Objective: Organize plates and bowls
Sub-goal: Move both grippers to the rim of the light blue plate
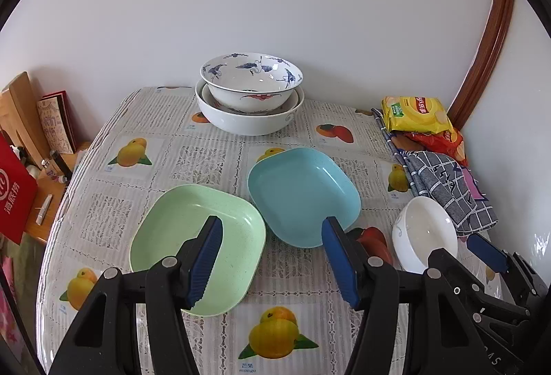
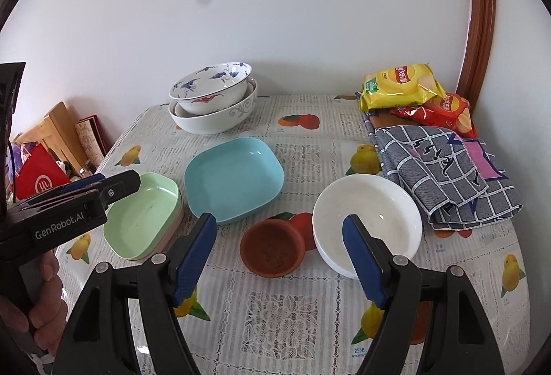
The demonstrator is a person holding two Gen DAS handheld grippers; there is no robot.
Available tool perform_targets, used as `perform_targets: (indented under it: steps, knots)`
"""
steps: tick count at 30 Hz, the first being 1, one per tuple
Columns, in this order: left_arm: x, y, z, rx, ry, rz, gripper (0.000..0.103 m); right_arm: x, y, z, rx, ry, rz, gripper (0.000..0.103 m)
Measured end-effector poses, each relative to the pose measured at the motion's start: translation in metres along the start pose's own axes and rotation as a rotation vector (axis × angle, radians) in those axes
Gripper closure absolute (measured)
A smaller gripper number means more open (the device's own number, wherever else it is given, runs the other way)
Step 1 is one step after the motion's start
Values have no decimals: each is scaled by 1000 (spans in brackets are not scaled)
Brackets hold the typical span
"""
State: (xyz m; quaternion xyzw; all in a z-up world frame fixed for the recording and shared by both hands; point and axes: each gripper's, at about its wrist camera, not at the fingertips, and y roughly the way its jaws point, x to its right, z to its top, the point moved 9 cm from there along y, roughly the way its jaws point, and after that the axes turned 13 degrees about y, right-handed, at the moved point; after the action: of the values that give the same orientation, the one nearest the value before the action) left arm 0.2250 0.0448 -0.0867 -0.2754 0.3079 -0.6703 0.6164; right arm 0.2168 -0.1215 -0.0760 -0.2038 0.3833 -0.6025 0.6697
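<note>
Left tool (image 1: 272, 237): jaws apart, nothing between the pads; it hangs over the near edges of the green and blue plates.
Right tool (image 2: 279, 233): jaws wide, nothing gripped; it hangs above the brown dish and the white bowl's near rim.
Green plate (image 1: 193, 237): near left on the counter (image 2: 292, 316); in the right wrist view it lies on top of a pinkish plate (image 2: 172, 230).
Blue plate (image 2: 234, 178): just right of the green one, edges close together.
Brown dish (image 2: 272, 247): small, upright, between the blue plate and the white bowl.
White bowl (image 2: 372, 213): right side, just beside a checked cloth (image 2: 444, 168).
Bowl stack (image 1: 249, 92): blue-patterned bowl nested in a larger white bowl, at the far edge by the wall.
Snack bags (image 2: 399, 85): far right corner, yellow on red.
Hand (image 2: 41, 299): grips the left tool's handle.
</note>
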Motion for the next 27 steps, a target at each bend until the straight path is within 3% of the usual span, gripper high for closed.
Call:
perform_targets:
  steps: [15,27]
  knots:
    - [-16,49,12,-63,-29,-13,45,-17,51,19,-44,-39,-10,31]
    - [-24,105,22,-133,-33,-27,45,-23,115,27,-106,-72,-39,45]
